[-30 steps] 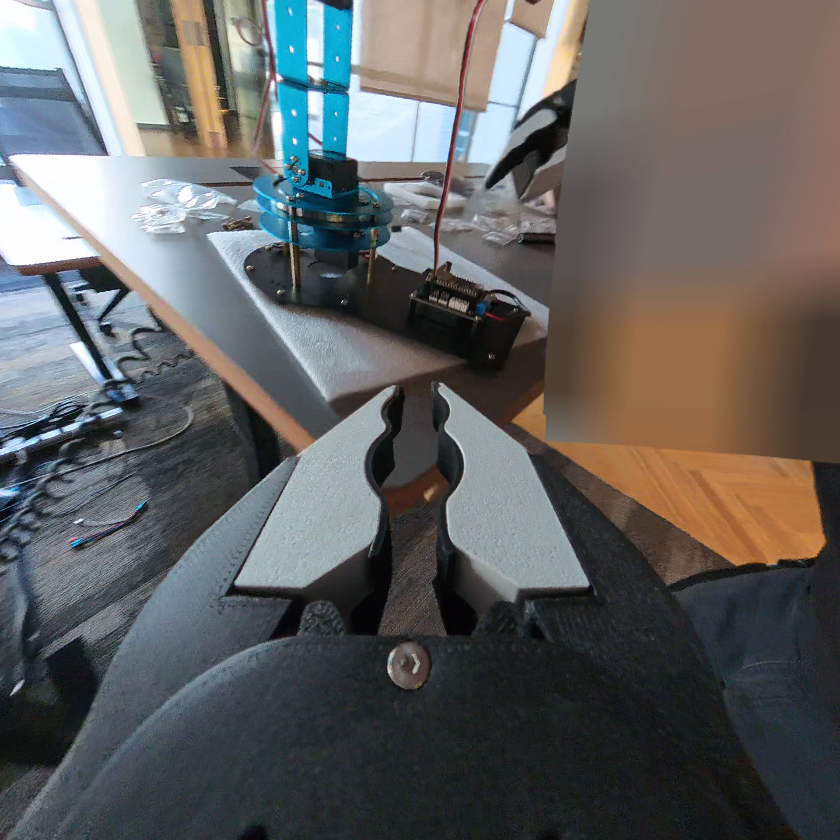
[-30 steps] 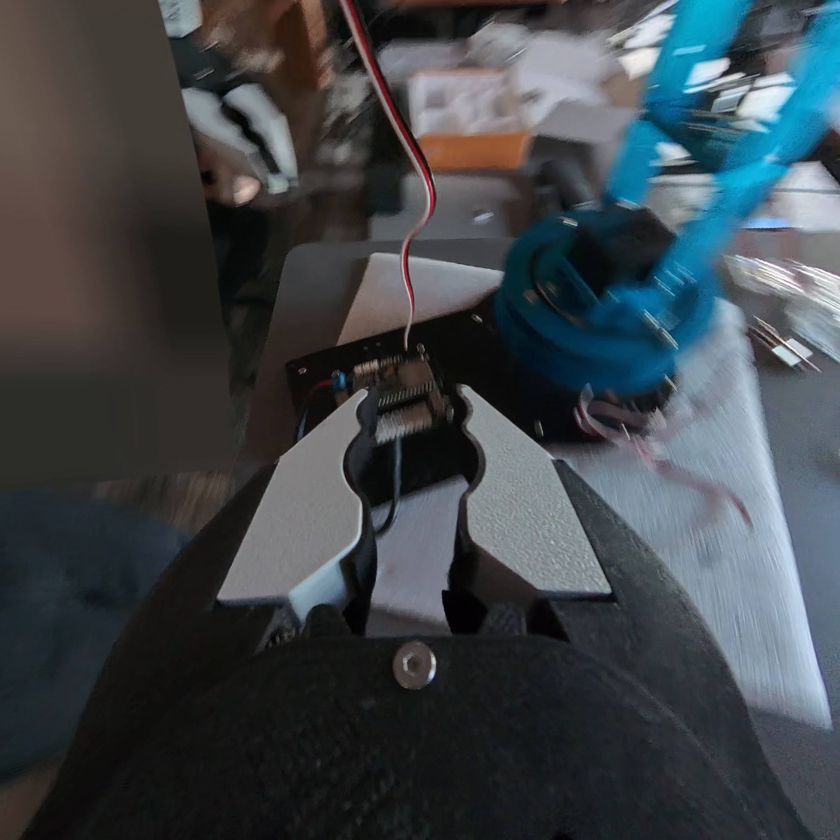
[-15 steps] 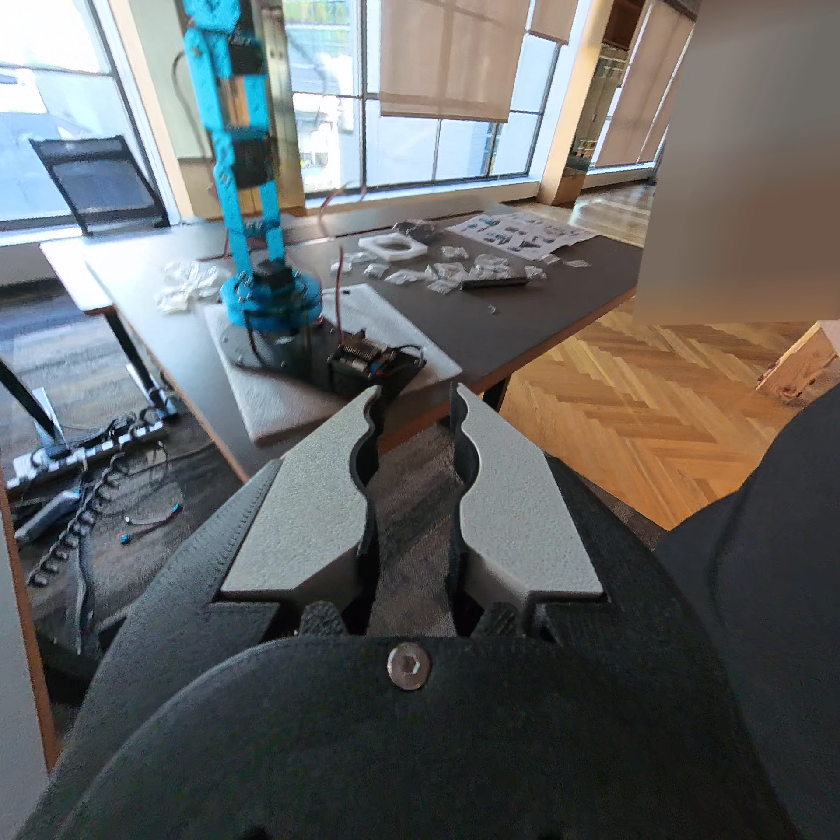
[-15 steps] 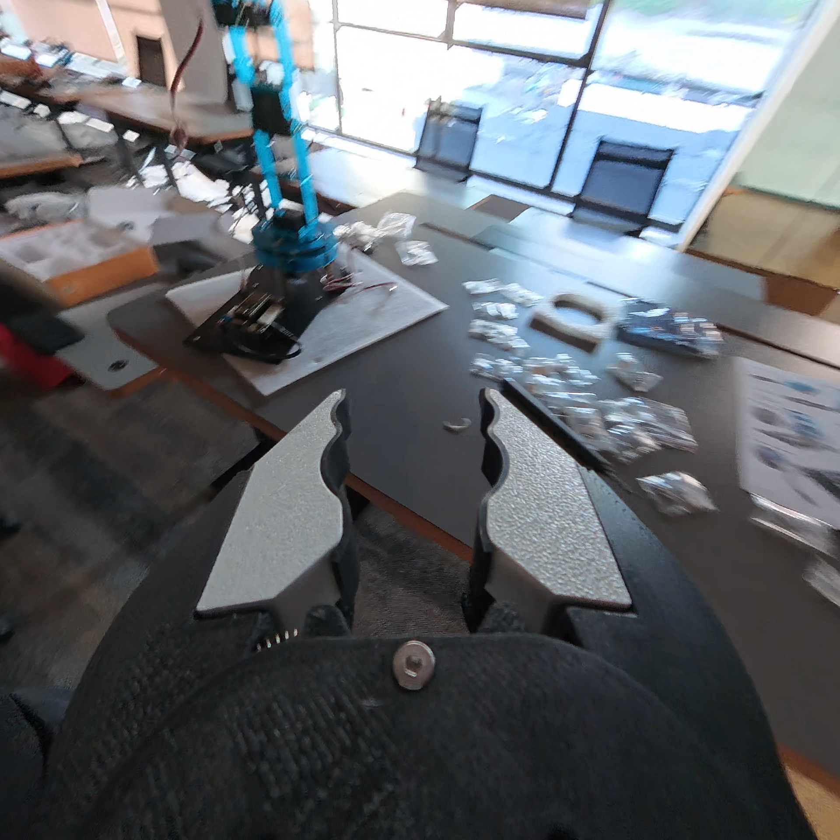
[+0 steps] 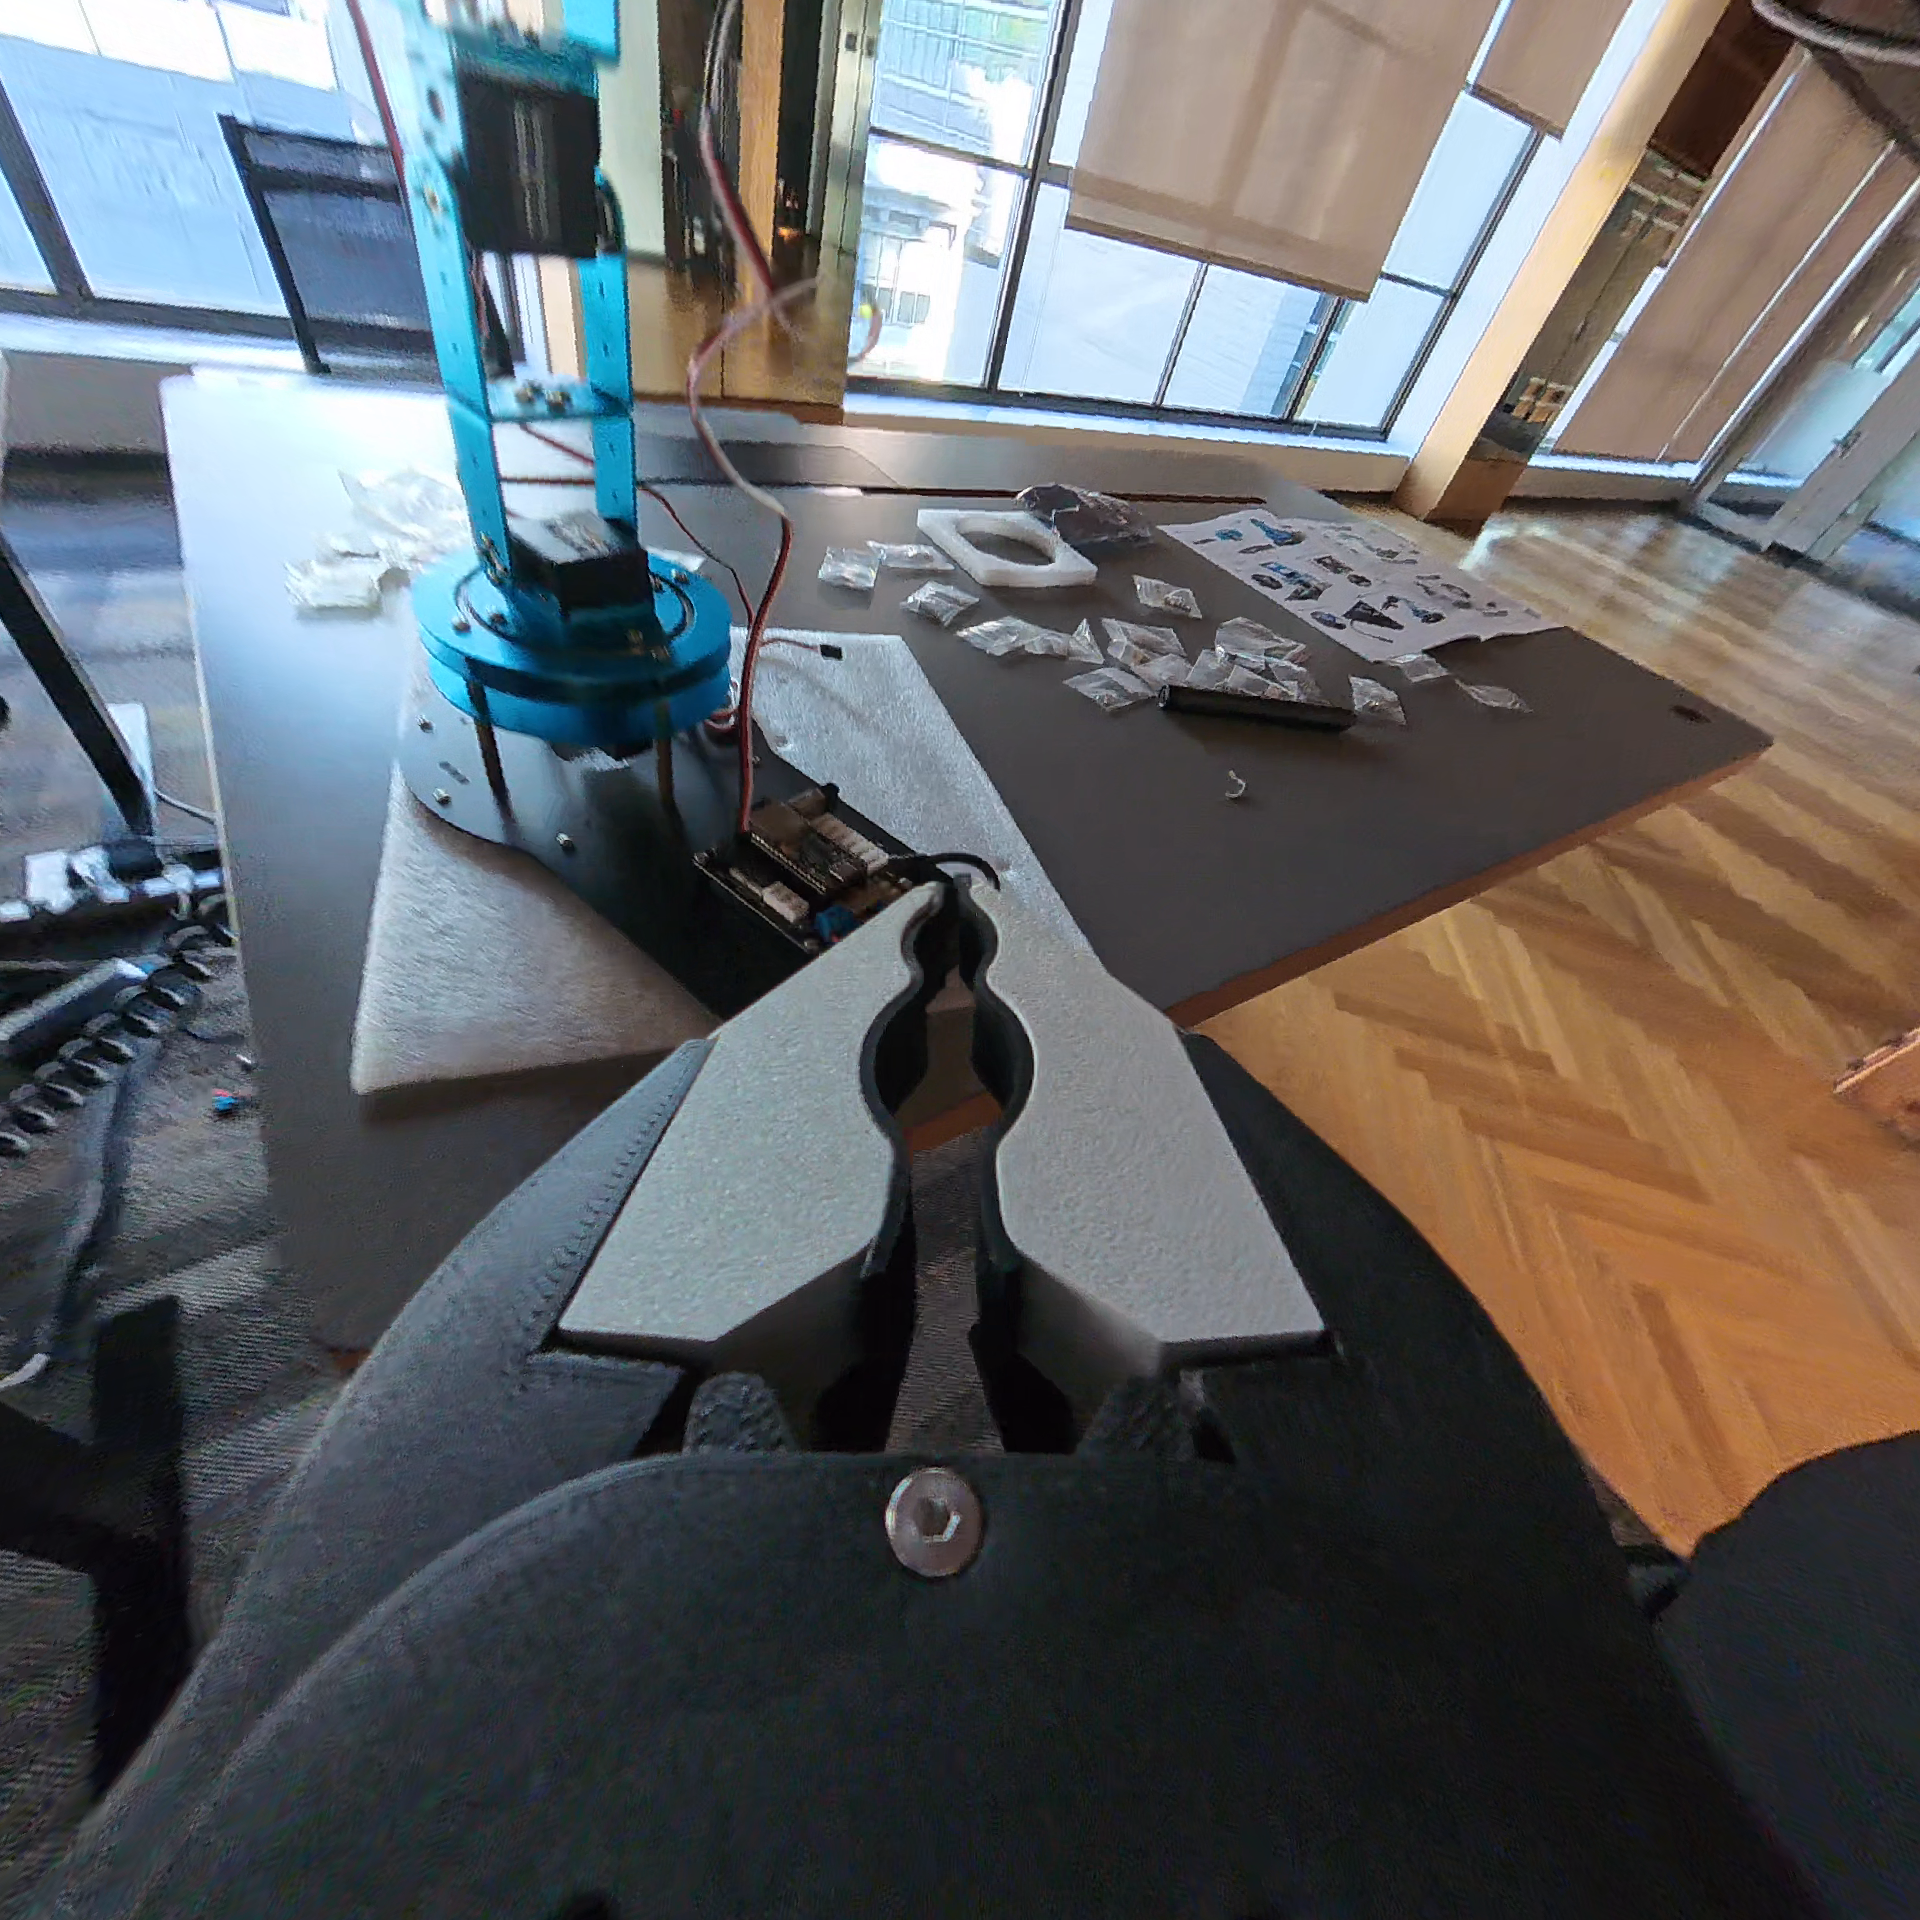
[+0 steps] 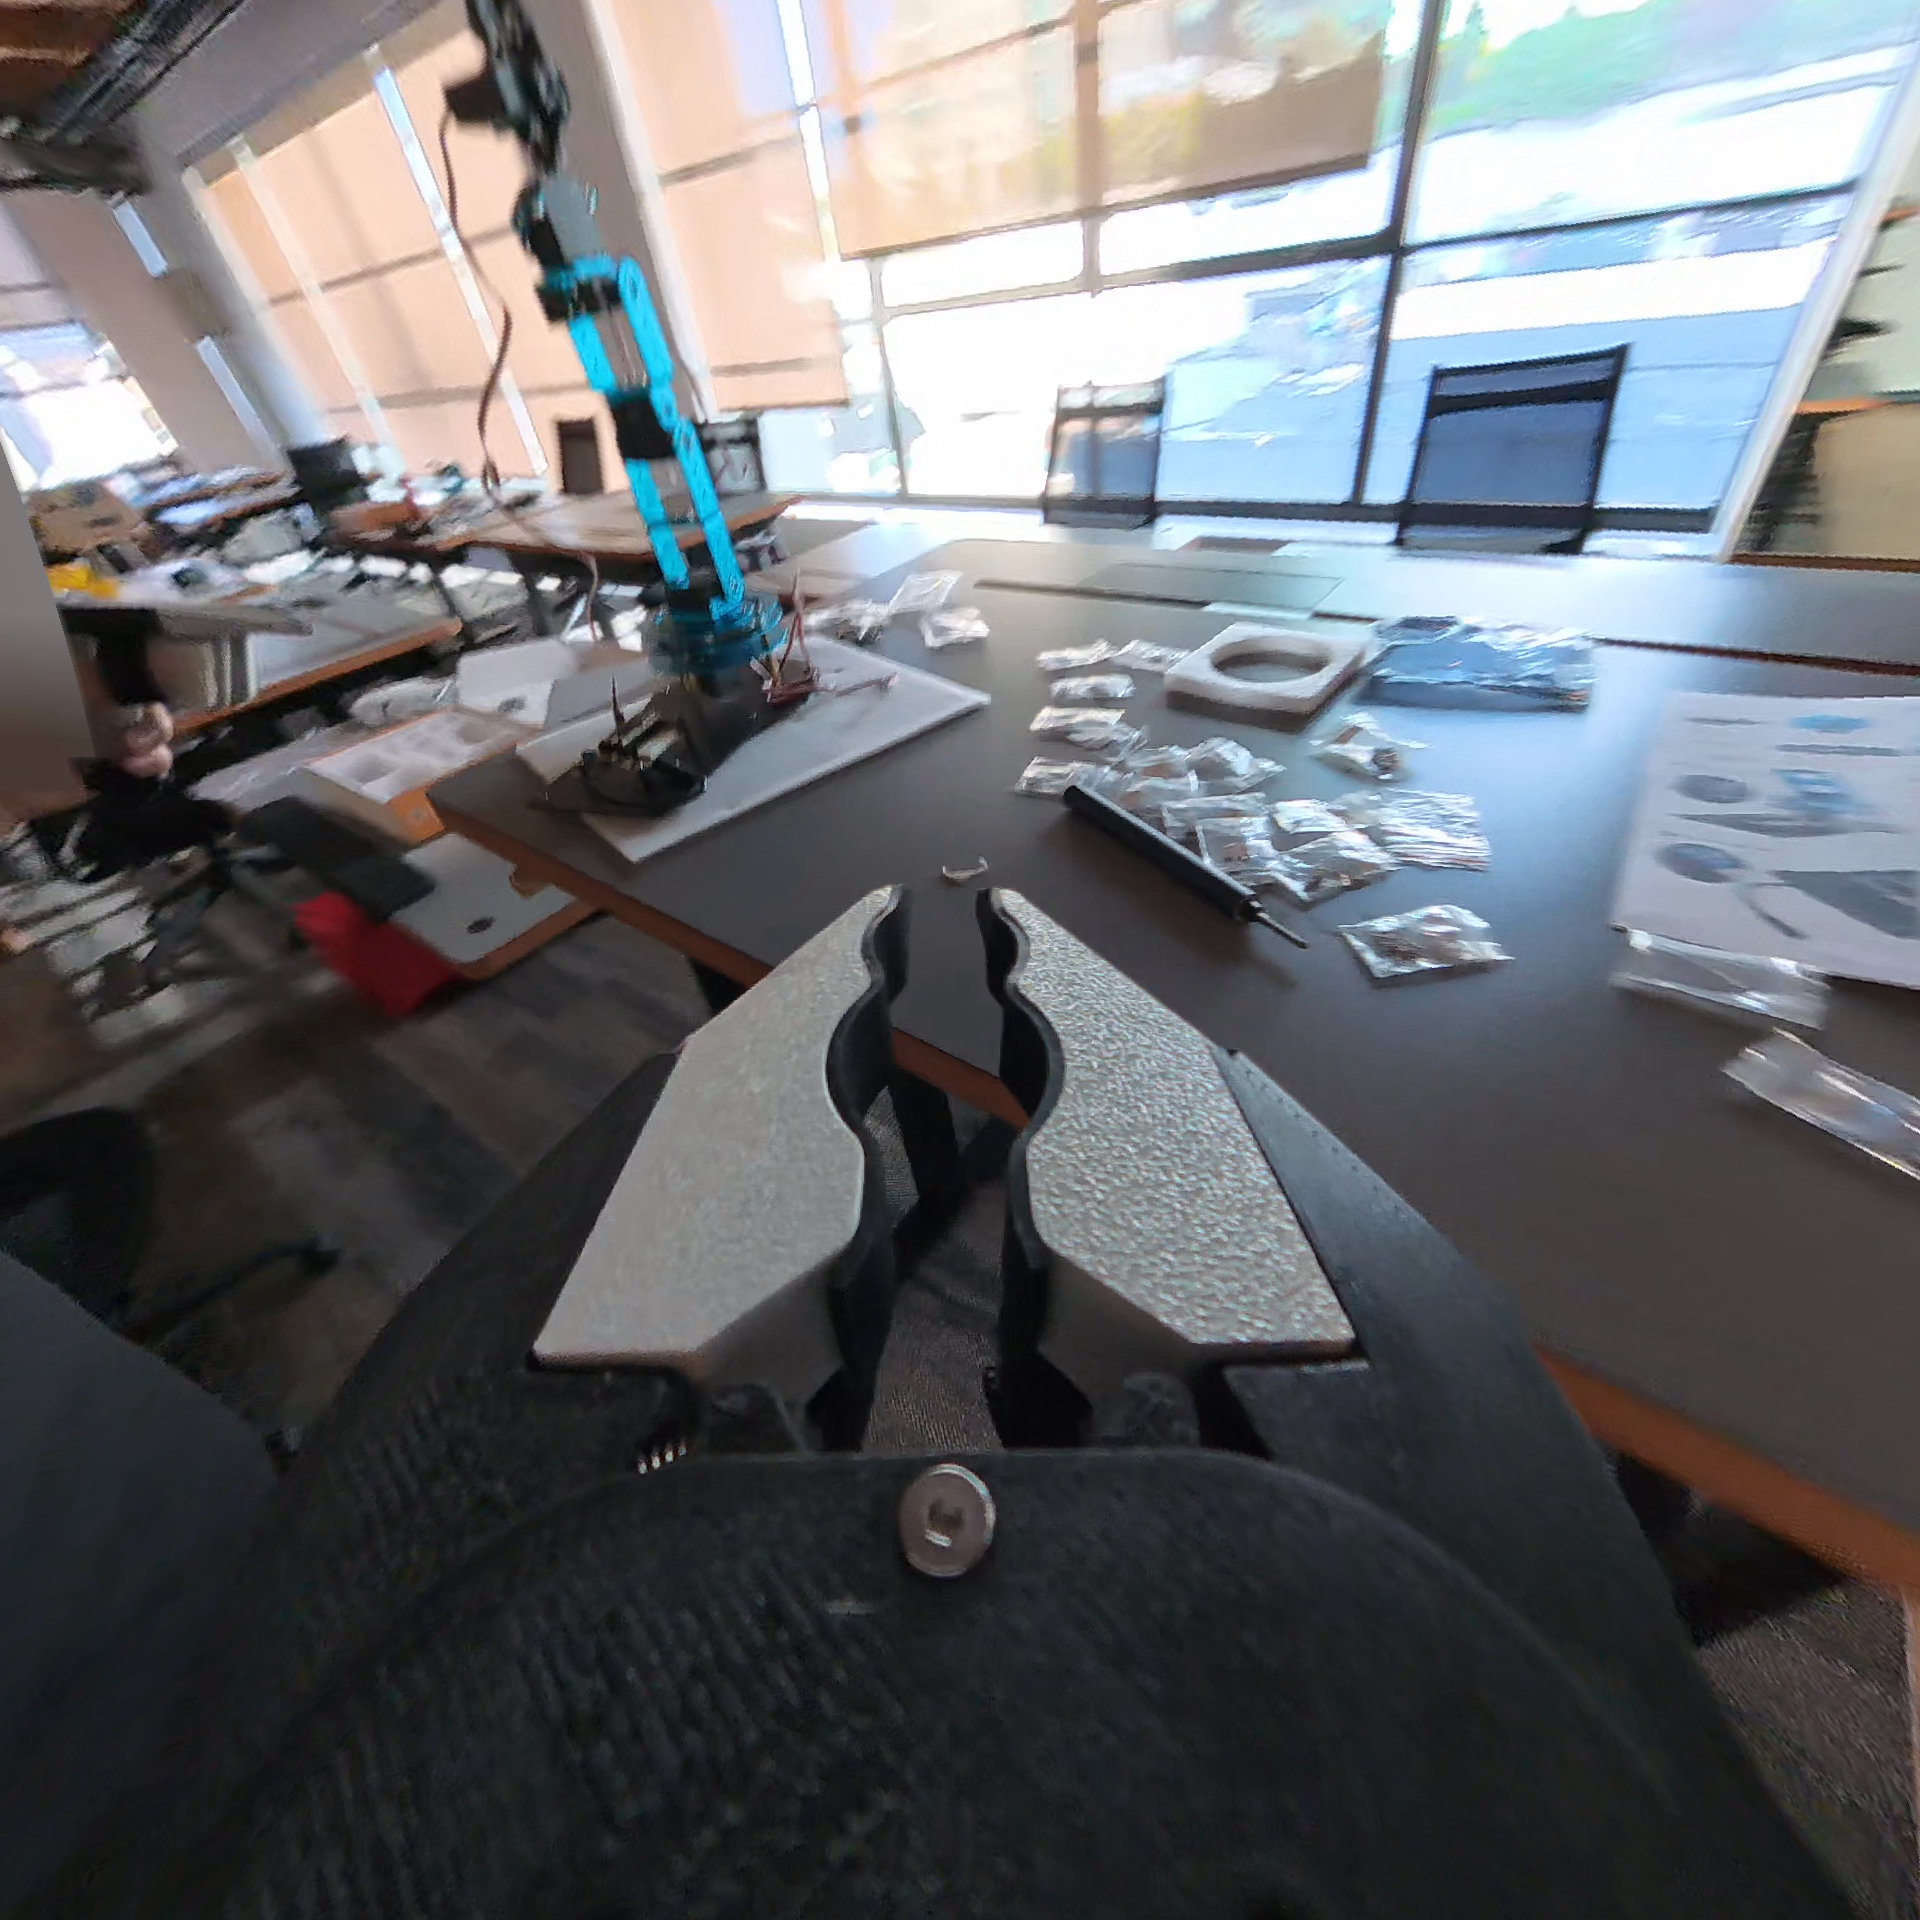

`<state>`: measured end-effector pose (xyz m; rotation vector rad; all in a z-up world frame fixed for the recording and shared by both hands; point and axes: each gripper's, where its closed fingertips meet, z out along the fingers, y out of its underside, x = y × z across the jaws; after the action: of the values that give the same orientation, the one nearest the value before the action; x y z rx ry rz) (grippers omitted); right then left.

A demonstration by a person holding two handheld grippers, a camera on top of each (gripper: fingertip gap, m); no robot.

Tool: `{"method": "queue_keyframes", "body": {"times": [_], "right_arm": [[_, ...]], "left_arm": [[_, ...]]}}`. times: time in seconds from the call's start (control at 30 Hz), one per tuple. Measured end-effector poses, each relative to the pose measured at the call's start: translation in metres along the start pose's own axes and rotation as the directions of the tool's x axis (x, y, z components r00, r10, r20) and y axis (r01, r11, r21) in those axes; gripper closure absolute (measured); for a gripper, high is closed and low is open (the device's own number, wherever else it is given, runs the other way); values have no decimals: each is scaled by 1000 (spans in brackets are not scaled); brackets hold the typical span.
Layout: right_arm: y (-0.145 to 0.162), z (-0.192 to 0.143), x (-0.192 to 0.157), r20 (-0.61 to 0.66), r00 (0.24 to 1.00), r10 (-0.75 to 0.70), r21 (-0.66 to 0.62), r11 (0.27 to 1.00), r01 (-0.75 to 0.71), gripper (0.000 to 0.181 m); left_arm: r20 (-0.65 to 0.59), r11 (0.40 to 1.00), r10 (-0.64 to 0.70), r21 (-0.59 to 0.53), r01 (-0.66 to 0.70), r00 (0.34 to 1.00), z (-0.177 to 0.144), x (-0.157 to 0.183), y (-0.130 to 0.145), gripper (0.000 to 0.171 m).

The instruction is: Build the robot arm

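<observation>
A blue robot-arm kit [image 5: 561, 623] stands on a black base plate on a white foam sheet [image 5: 499, 966], on a dark table [image 5: 1247, 883]. A circuit board [image 5: 810, 868] with red and black wires sits at the plate's near corner. My left gripper [image 5: 953, 899] hovers just before the board with its tips nearly touching, holding nothing that I can see. My right gripper [image 6: 940, 904] is narrowly open and empty at the table's near edge, pointing at a small white piece [image 6: 964, 871]. The kit [image 6: 717, 623] stands far left of it.
Several small parts bags [image 6: 1247, 810], a black screwdriver [image 6: 1164, 847], a white foam frame [image 6: 1262, 670] and a printed sheet [image 6: 1787, 831] lie on the table. Chairs [image 6: 1496, 447] stand by the windows. Cables [image 5: 94, 997] lie on the floor at left. A hand [image 6: 135, 727] shows far left. My right fingertips sit around 55 cm from my left ones. About 25 cm separates my left fingertips from the blue robot-arm kit [image 5: 561, 623].
My left gripper moved in toward the circuit board and its jaws closed. My right gripper drew back from the kit to the table's near edge and its jaws narrowed.
</observation>
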<state>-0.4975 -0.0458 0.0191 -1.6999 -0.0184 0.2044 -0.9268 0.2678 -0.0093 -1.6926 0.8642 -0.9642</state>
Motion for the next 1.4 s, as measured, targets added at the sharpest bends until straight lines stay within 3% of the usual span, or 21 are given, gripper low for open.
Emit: {"method": "queue_keyframes", "body": {"times": [0.1,0.27,0.43,0.53,0.63,0.83,1.07,1.23,1.4], "right_arm": [[12,48,-4,103,994,22,-23,1000,-19,169],[15,162,-70,325,946,-8,36,999,-4,171],[16,264,-124,282,959,-39,125,992,4,171],[22,314,-154,274,957,-98,159,986,55,172],[41,356,-170,225,955,-192,115,979,170,172],[62,388,-165,120,956,-269,92,961,259,172],[54,390,-144,18,981,-195,130,973,191,173],[62,403,-149,51,979,-196,55,980,193,172],[67,416,-181,131,976,-173,-28,984,178,170]], "left_arm": [[-8,998,-57,6,57,998,10,-6,9,171],[-65,999,-19,-46,16,998,36,-36,25,171],[-134,985,113,-115,-129,984,73,-84,32,163],[-225,966,139,-182,-182,964,92,-93,43,162],[-311,954,143,-208,-214,940,106,-92,52,167],[-367,960,152,-165,-225,918,122,-94,49,167],[-378,968,142,-140,-209,915,121,-102,47,167],[-322,982,143,-76,-176,936,105,-119,41,168],[-282,986,137,-50,-157,950,81,-137,48,168]]}}
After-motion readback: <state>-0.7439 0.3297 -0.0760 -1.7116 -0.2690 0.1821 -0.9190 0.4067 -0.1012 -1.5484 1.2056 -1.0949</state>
